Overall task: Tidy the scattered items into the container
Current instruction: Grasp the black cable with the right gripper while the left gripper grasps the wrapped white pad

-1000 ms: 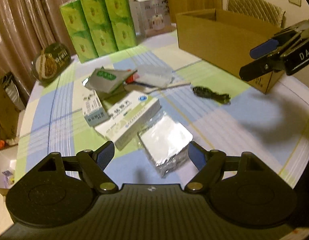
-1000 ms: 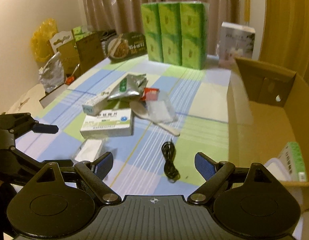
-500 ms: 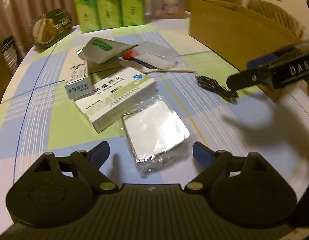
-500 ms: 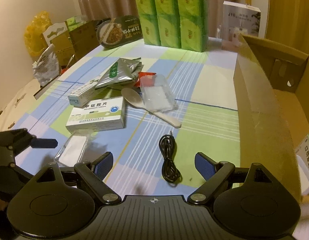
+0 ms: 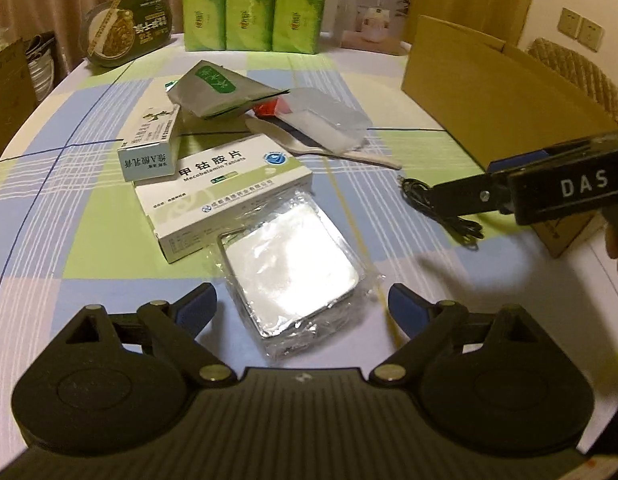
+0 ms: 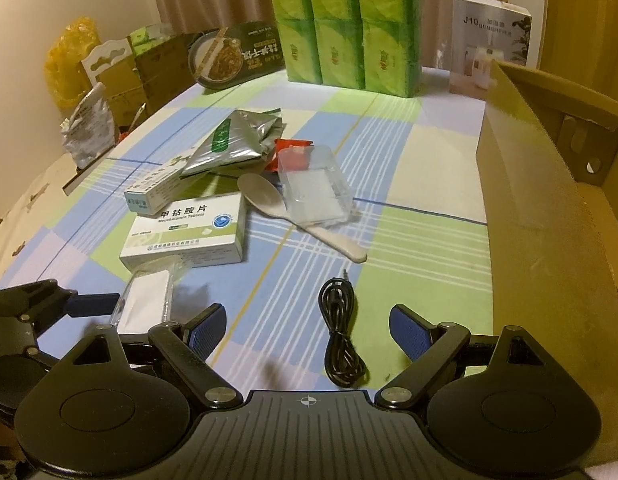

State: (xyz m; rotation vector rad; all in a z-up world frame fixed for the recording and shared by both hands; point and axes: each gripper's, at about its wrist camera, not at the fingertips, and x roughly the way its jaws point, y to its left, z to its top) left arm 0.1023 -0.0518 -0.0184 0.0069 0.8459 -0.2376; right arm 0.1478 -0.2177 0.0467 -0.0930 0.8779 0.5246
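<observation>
left wrist view — medicine box [image 5: 225, 192] touches wrapped pack [image 5: 293, 272], spoon [image 5: 321, 148] beyond.

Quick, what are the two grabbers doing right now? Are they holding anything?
Left gripper: open, holding nothing, fingers either side of the plastic-wrapped white packet.
Right gripper: open, holding nothing, over the black cable.

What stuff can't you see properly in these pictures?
- Inside of the cardboard box: the right wrist view shows mostly its near wall; the contents are cut off at the edge.
- Red packet: half hidden under the clear plastic case.
- Small print on the medicine box: too small to read.
- Right tongs in the left wrist view: they cover part of the black cable.
</observation>
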